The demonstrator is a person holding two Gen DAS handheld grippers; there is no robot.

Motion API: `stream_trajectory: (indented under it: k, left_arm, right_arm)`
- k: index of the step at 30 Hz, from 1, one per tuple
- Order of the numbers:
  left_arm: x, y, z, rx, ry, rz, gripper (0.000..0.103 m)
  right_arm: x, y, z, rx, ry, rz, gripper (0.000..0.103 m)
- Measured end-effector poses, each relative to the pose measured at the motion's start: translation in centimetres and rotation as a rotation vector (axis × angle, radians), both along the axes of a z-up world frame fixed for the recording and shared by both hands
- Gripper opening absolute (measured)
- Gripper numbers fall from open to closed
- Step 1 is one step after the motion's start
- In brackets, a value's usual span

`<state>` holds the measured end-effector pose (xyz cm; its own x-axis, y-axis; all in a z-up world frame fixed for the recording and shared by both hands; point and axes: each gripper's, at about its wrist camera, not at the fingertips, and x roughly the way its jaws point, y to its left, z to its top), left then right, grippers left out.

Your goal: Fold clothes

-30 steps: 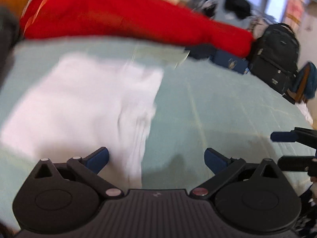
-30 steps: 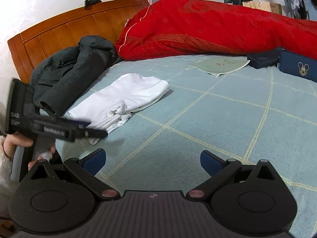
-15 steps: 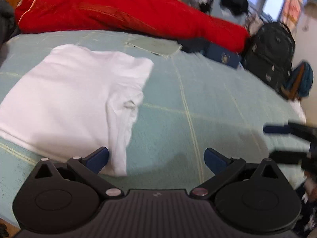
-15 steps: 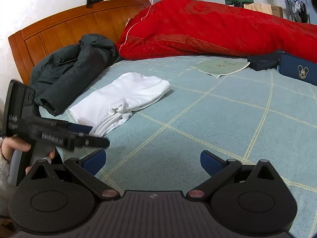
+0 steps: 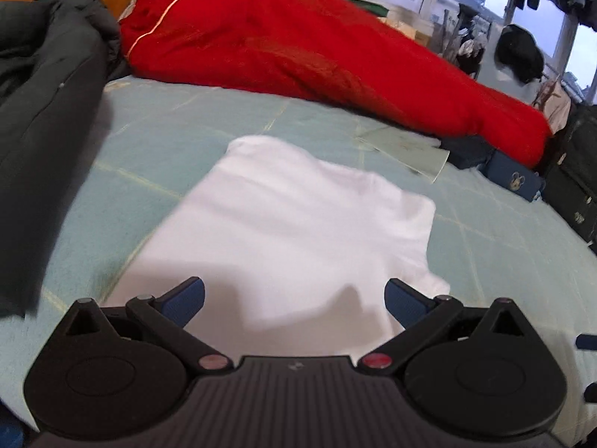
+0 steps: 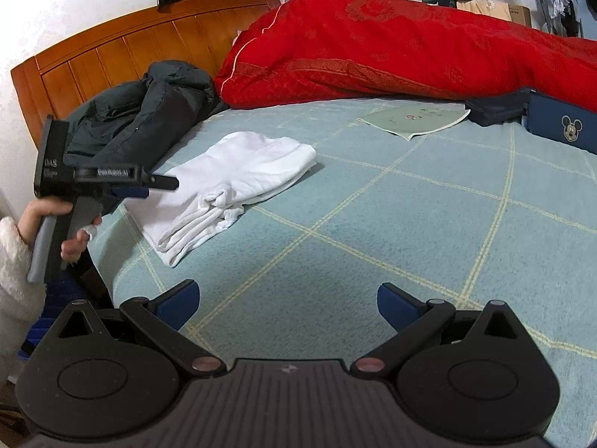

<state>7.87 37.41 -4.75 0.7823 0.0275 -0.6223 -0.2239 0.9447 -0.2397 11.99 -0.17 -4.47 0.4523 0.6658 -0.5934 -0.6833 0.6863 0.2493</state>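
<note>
In the left wrist view, the left gripper (image 5: 294, 298) is being held with fingers spread wide and empty, low over the near end of the white folded garment (image 5: 298, 224). The garment's long axis is running from 6 o'clock toward 11 o'clock on the green bedsheet (image 5: 485, 246), with the red quilt (image 5: 317, 48) at 12 o'clock

In the right wrist view, the right gripper (image 6: 287, 300) is likewise being held wide apart over bare sheet. The garment is lying at 10 o'clock, lengthwise from lower left to upper right, beside the dark jacket (image 6: 141, 119)
</note>
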Motion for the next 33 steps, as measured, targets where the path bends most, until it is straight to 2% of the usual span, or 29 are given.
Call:
stream_trajectory:
  k: [4,6,10,15,19,21,25,27,30,33]
  left_arm:
    - [2.8,0.5,1.3,-0.007,-0.047,-0.036,0.102]
    - [4.7,1.3,0.6,-0.036,-0.03,-0.015,0.102]
    - [6.2,2.7,-2.7,-0.082,0.056,0.055,0.101]
    - [6.0,0.8,-0.9,0.015,0.078,0.01,0.102]
    - [8.8,1.1,0.9,0.058,0.058,-0.029,0.102]
    - [10.8,2.3,1.4,0.017,0.052,-0.031,0.102]
    - [15.1,4.6,0.9,-0.137,0.059,-0.032,0.102]
    - [16.9,5.5,0.1,-0.168,0.08,0.003,0.102]
    - [18.0,6.7,-0.2,-0.117,0.076,0.081,0.101]
    - [18.1,8.2,-0.3,-0.106,0.08,0.107,0.101]
  right_arm:
    - [0.1,0.2,-0.3,-0.016,-0.001,0.002,0.103]
    - [0.1,0.3,-0.4,-0.027,-0.003,0.003,0.103]
    - [0.1,0.2,-0.5,-0.045,-0.016,0.0,0.103]
    - [1.0,-0.2,-1.0,-0.03,0.01,-0.019,0.103]
    - [1.1,0.0,-1.4,-0.033,0.024,-0.013,0.103]
    - [1.0,0.1,-1.5,-0.051,0.013,-0.009,0.103]
    - [1.3,0.0,-1.4,-0.06,0.0,-0.017,0.103]
    - [1.7,-0.1,-1.6,-0.069,0.003,-0.029,0.103]
    - [2.3,-0.3,-1.9,-0.083,0.005,-0.05,0.103]
    - [2.9,-0.6,-2.4,-0.085,0.021,-0.067,0.103]
